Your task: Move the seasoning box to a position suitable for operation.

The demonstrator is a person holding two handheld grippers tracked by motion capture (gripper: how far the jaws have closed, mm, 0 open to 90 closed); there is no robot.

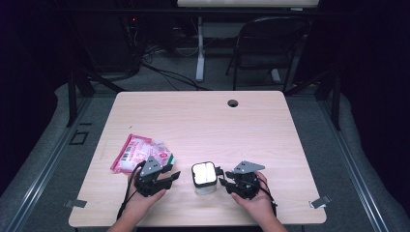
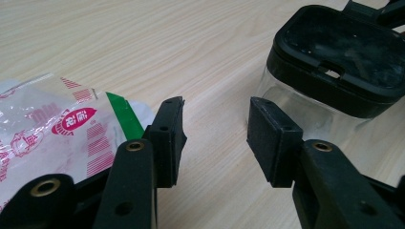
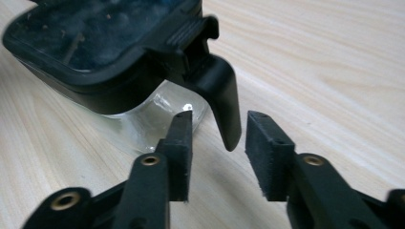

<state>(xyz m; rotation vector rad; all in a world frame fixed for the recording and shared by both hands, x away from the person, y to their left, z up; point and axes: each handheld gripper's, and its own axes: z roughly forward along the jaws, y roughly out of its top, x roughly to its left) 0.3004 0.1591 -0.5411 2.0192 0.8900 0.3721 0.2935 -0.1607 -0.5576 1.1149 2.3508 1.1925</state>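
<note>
A clear box with a black lid (image 1: 204,176) stands near the table's front edge, between my two grippers. My left gripper (image 1: 175,175) sits just left of it, open, with bare table between its jaws (image 2: 217,129); the box (image 2: 334,52) lies ahead to its right. A pink and white snack bag (image 1: 140,152) lies under and beside that gripper, its corner (image 2: 57,133) by the left jaw. My right gripper (image 1: 221,176) is at the box's right side. Its jaws (image 3: 219,138) stand open around the lid's black latch tab (image 3: 222,100), and neither pad presses on it.
The wooden table (image 1: 203,116) has a cable hole (image 1: 233,103) near its far edge. A folding chair (image 1: 270,43) and a desk leg stand on the floor beyond the table. A person's hands hold both grippers at the front edge.
</note>
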